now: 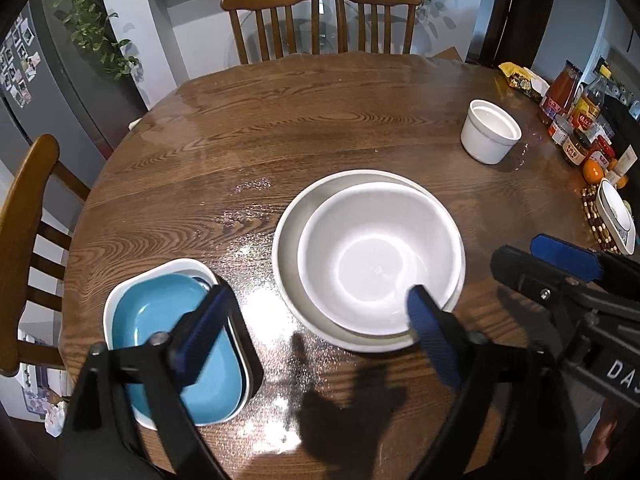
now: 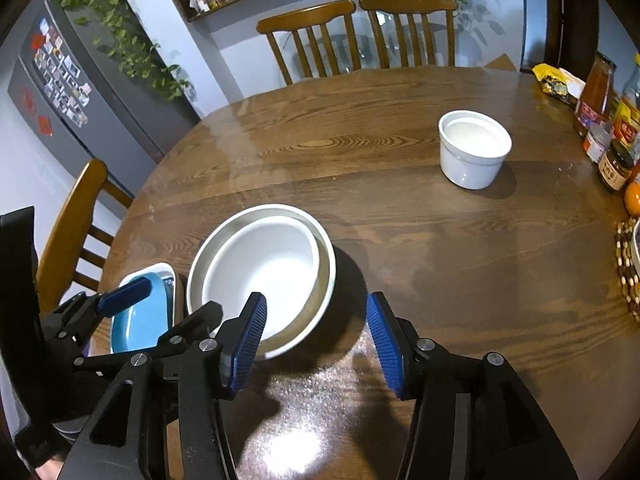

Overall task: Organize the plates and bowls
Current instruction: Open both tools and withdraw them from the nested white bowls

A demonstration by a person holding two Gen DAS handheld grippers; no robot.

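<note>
The big white bowl (image 1: 378, 264) sits inside a wider white dish (image 1: 282, 236) near the middle of the round wooden table (image 1: 240, 128). At about eight o'clock from it, just beside it, a blue dish (image 1: 160, 312) lies in a white square dish (image 1: 120, 292). A small white cup-shaped bowl (image 2: 474, 148) stands alone, well apart, at about two o'clock.

The left gripper (image 1: 316, 328) has its jaws wide apart and holds nothing. One blue pad sits in front of the blue dish and the other in front of the big bowl's near edge. The right gripper (image 2: 316, 344) is let go too, with nothing between its jaws.

I think the small bowl is the next thing to tidy. It looks smooth and steep, so a pinch on its rim could slip. The big bowl sits off to one side in its dish, so a bump from a pad could rock it. Jars (image 2: 616, 164) crowd the table edge at three o'clock, and a wide reach could knock them.
</note>
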